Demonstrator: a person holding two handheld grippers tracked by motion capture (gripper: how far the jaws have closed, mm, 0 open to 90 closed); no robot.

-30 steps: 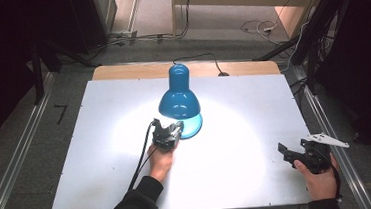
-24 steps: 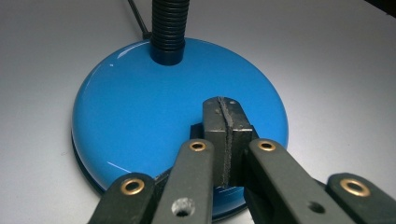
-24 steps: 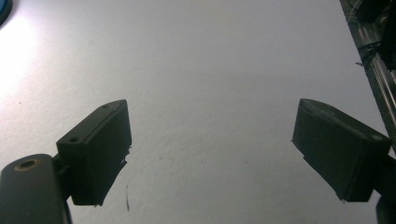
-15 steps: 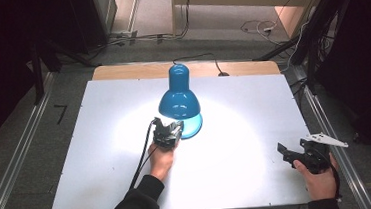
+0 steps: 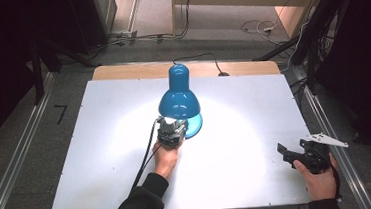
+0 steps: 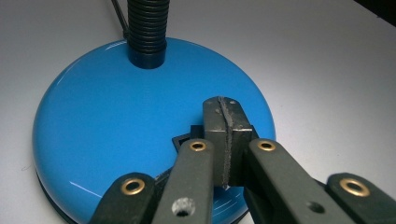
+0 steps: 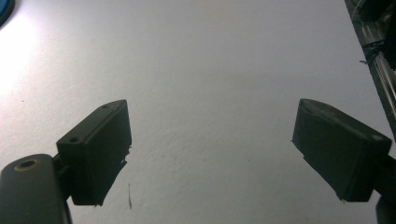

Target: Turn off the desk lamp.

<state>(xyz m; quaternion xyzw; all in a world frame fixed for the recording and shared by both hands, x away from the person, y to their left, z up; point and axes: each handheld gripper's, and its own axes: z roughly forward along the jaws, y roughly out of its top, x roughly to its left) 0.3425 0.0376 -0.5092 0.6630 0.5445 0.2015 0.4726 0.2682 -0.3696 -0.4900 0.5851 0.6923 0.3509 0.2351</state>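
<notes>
Near the middle of the white table (image 5: 101, 141), a blue desk lamp (image 5: 178, 97) stands lit, its bell-shaped shade tipped forward and down so that a bright pool of light spreads over the board around it. Its round blue base (image 6: 116, 116) sits flat on the table under the shade, and a black ribbed gooseneck (image 6: 147, 25) rises from a collar at the far side of that base. A black cord (image 5: 210, 62) leaves the lamp at the back and runs off over the wooden strip at the table's far edge.

At the near side of the base, the left gripper (image 6: 226, 109) is pressed in from the person's side, its body just under the shade's rim in the high view. Its two jaws are brought fully together, pad against pad, with nothing between them. The joined tips rest over a small black rectangular switch (image 6: 183, 140) set into the top of the base, on its near right part; whether the tips actually press on the switch cannot be told.

Well apart from the lamp, close to the table's near right corner, the right gripper (image 7: 210, 135) is held low over bare white board. Its jaws stand wide apart and empty, pointing toward the lit patch.
</notes>
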